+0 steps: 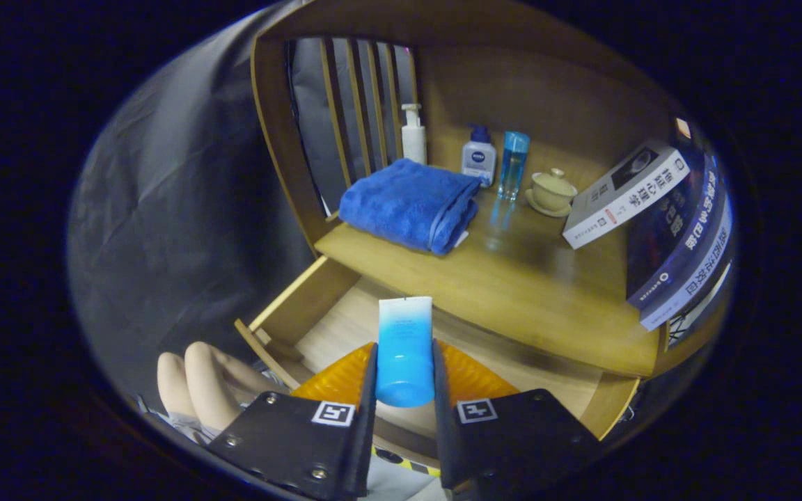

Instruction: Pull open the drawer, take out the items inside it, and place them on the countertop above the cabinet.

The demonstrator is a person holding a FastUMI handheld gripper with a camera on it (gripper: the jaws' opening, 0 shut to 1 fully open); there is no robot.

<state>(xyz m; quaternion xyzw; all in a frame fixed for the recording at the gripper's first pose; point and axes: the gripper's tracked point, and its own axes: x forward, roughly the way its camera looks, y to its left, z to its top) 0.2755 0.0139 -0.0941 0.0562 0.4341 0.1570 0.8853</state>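
Observation:
A blue tube [404, 348] with a pale top stands upright between my fingers, and my gripper [404, 369] is shut on it, both pads pressing its sides. I hold it above the pulled-open wooden drawer [303, 306], whose light bottom shows behind the tube. Just beyond lies the wooden countertop [512, 285] of the cabinet.
On the countertop sit a folded blue towel [408, 205], a white pump bottle [413, 136], a small white-and-blue bottle [479, 156], a clear blue bottle [512, 163], a lidded cup on a saucer [551, 191] and leaning books [651, 202]. A hand [199, 383] rests left of the drawer.

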